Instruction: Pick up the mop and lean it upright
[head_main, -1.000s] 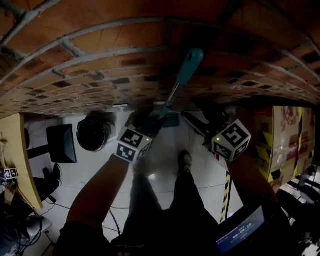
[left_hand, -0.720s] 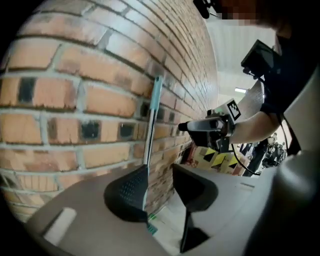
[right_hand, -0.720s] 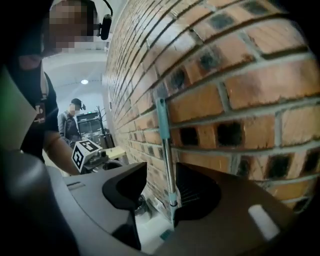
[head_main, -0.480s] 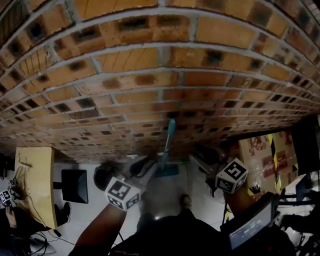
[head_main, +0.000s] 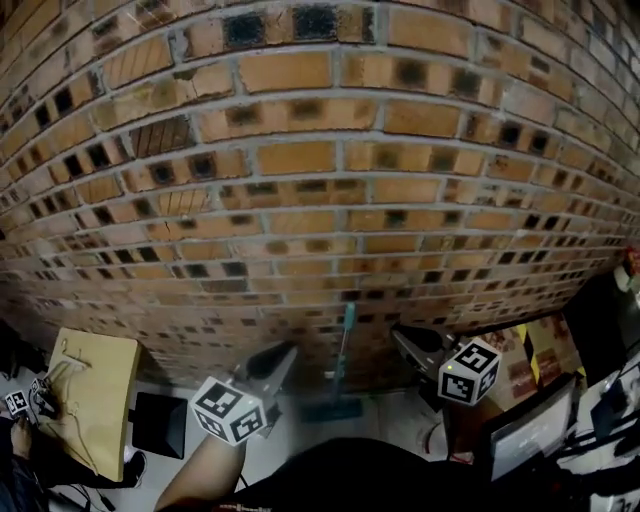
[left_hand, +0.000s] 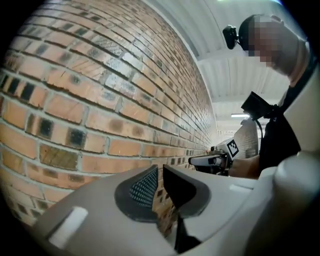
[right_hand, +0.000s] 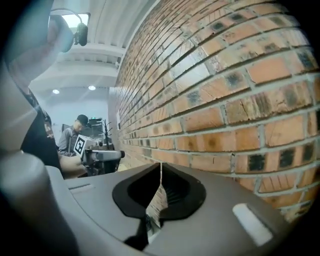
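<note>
Mop is leaning upright on the brick wall between left gripper and right gripper, whose fingers are just finishing closing, narrow, holding nothing.

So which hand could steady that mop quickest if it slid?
Right, narrowly: the right gripper ends beside the teal grip of the mop leaning on the brick wall; the left gripper ends slightly lower. Both jaws have just been closing, empty.
</note>
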